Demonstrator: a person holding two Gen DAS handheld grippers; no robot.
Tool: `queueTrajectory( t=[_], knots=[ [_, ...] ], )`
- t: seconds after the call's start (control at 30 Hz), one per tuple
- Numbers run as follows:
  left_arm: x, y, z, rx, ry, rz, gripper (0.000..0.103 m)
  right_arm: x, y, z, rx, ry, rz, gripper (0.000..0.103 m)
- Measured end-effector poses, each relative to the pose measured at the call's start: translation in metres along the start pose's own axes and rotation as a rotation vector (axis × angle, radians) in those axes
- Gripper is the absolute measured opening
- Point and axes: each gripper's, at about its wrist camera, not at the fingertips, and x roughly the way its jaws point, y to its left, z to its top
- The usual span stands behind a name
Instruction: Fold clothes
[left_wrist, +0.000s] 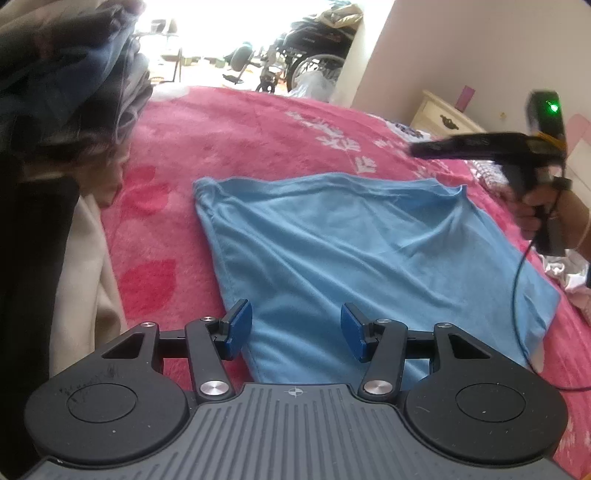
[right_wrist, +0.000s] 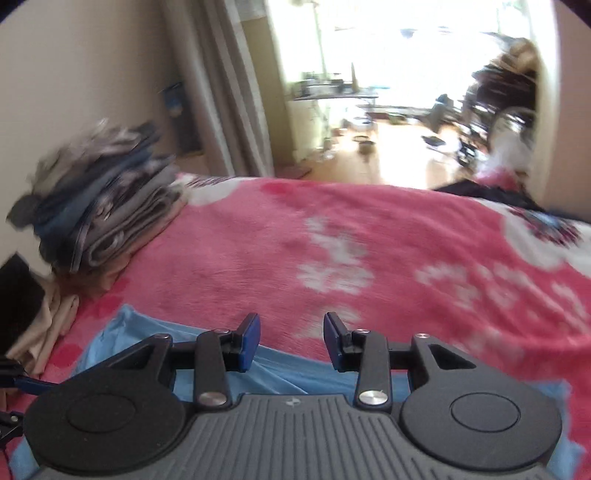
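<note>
A light blue garment (left_wrist: 354, 243) lies folded flat on a pink flowered blanket (left_wrist: 236, 140). My left gripper (left_wrist: 296, 330) is open and empty, just above the garment's near left edge. My right gripper (right_wrist: 291, 341) is open and empty over the garment's far edge (right_wrist: 288, 373). The right gripper's body (left_wrist: 491, 144) also shows at the right in the left wrist view, held by a hand above the garment's far right corner.
A tall stack of folded dark clothes (right_wrist: 99, 199) stands at the left on the blanket (right_wrist: 369, 258). Beige cloth (left_wrist: 88, 273) lies beside it. A cream nightstand (left_wrist: 443, 114) is at the right. A wheelchair (left_wrist: 314, 48) stands beyond the bed.
</note>
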Motion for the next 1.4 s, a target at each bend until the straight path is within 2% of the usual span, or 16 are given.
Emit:
queueTrajectory(
  t=[0.17,0.4,0.5,0.53,0.57,0.6,0.73,0.87,1.0,1.03,1.07,1.1,1.13,1.2,1.3,1.4],
  knots=[
    [0.001,-0.003,-0.001,0.042,0.019,0.004,0.054,-0.015,-0.02,-0.018,-0.147,0.079,-0.043,0.041],
    [0.004,-0.01,-0.002,0.064,0.034,0.022,0.055,0.003,0.012,-0.04,-0.491,0.152,-0.057,0.04],
    [0.004,-0.011,-0.005,0.071,0.035,0.028,0.055,0.014,0.016,-0.042,-0.551,0.166,-0.073,0.04],
    [0.004,-0.012,-0.005,0.074,0.036,0.03,0.055,0.017,0.017,-0.042,-0.558,0.169,-0.069,0.03],
    [0.004,-0.013,-0.006,0.078,0.037,0.034,0.055,0.018,0.017,-0.041,-0.558,0.172,-0.068,0.007],
    [0.004,-0.013,-0.006,0.079,0.037,0.037,0.055,0.018,0.016,-0.039,-0.552,0.169,-0.072,0.0],
    [0.004,-0.012,-0.007,0.081,0.045,0.041,0.055,0.013,0.009,-0.025,-0.464,0.097,-0.063,0.0],
    [0.005,-0.014,-0.008,0.089,0.048,0.047,0.055,0.025,0.002,-0.021,-0.426,0.096,-0.098,0.0],
    [0.006,-0.014,-0.009,0.096,0.053,0.051,0.055,0.041,-0.011,-0.019,-0.329,0.124,-0.106,0.001],
    [0.006,-0.014,-0.01,0.097,0.053,0.052,0.055,0.043,-0.016,-0.019,-0.286,0.128,-0.101,0.004],
    [0.006,-0.014,-0.01,0.098,0.053,0.052,0.055,0.042,-0.023,-0.016,-0.233,0.122,-0.098,0.016],
    [0.006,-0.014,-0.01,0.099,0.053,0.053,0.056,0.037,-0.032,-0.012,-0.156,0.106,-0.083,0.024],
    [0.006,-0.014,-0.01,0.101,0.054,0.053,0.056,0.027,-0.045,-0.008,-0.068,0.066,-0.066,0.037],
    [0.006,-0.014,-0.01,0.105,0.056,0.052,0.056,0.004,-0.075,0.0,0.109,-0.028,-0.033,0.04],
    [0.007,-0.013,-0.01,0.104,0.058,0.05,0.056,-0.03,-0.122,0.004,0.29,-0.111,-0.082,0.041],
    [0.008,-0.014,-0.009,0.107,0.061,0.051,0.056,-0.055,-0.146,0.0,0.298,-0.108,-0.123,0.042]
  ],
)
